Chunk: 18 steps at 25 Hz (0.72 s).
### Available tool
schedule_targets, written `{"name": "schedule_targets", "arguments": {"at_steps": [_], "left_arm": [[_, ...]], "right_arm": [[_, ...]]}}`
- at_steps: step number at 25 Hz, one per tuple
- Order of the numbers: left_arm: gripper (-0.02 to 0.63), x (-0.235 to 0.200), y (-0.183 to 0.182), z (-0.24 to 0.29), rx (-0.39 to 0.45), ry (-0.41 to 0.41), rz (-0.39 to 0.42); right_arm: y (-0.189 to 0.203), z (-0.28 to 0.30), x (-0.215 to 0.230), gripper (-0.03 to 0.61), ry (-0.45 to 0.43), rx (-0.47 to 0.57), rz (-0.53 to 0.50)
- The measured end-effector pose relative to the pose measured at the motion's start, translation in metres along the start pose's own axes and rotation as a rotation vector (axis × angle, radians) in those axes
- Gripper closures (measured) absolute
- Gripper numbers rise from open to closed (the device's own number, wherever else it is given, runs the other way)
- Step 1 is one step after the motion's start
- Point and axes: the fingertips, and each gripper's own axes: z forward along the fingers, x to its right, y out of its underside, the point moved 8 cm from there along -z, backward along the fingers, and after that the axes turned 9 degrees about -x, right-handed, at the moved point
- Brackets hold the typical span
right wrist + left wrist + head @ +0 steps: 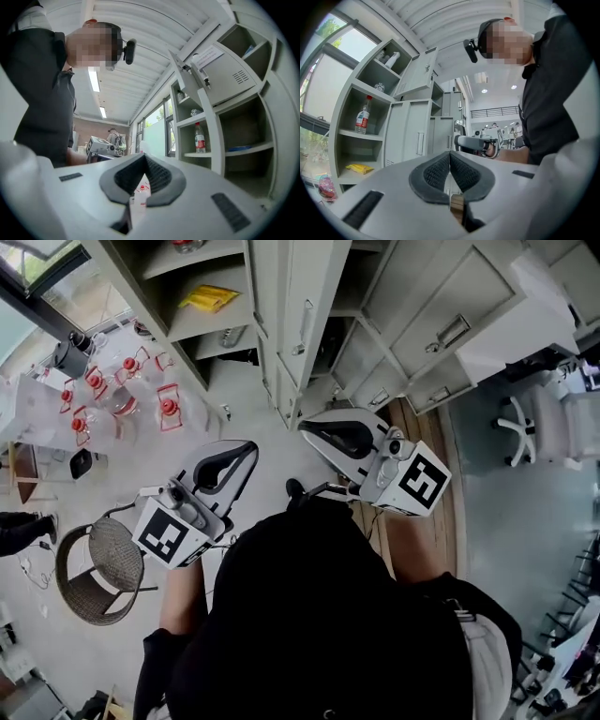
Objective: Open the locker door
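At the far left of the head view, a pale bench (33, 395) carries a cluster of clear bottles with red caps (122, 395). A round wicker chair (98, 568) stands on the floor below it.

The left tool (251, 448) is held low, with its tip pointing up toward the lockers and well apart from them. In its own view the ribbed pads (436, 171) are pressed together at the tip with nothing between them.

Ahead stands the grey locker bank (272, 352). Its open shelves on the left hold a yellow packet (208, 298) and a water bottle (362, 115). Beside the shelves is a closed locker door (302, 306) with a vertical handle (305, 326), and neither tool touches it. Higher up, an upper door (417, 70) stands swung open.

The right tool (307, 425) is just right of the left one, nearer the locker base but clear of it. Its pads (159, 176) also meet at the tip and pinch nothing; only distant bottles show through the slit below.

At the far right is a white office chair (530, 427).
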Motion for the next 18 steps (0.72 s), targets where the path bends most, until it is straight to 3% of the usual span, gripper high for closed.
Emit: {"name": "schedule_targets", "arguments": {"at_steps": [4, 10, 18], "left_arm": [[0.598, 0.016, 0.008, -0.051, 0.011, 0.009, -0.006], [0.598, 0.042, 0.045, -0.117, 0.004, 0.003, -0.083], [0.598, 0.077, 0.094, -0.147, -0.003, -0.007, -0.163]], "right_arm": [[0.004, 0.018, -0.051, 0.568, 0.001, -0.028, 0.045], [0.020, 0.040, -0.119, 0.568, 0.006, -0.055, 0.108], [0.040, 0.033, -0.169, 0.568, 0.045, -0.055, 0.179]]}}
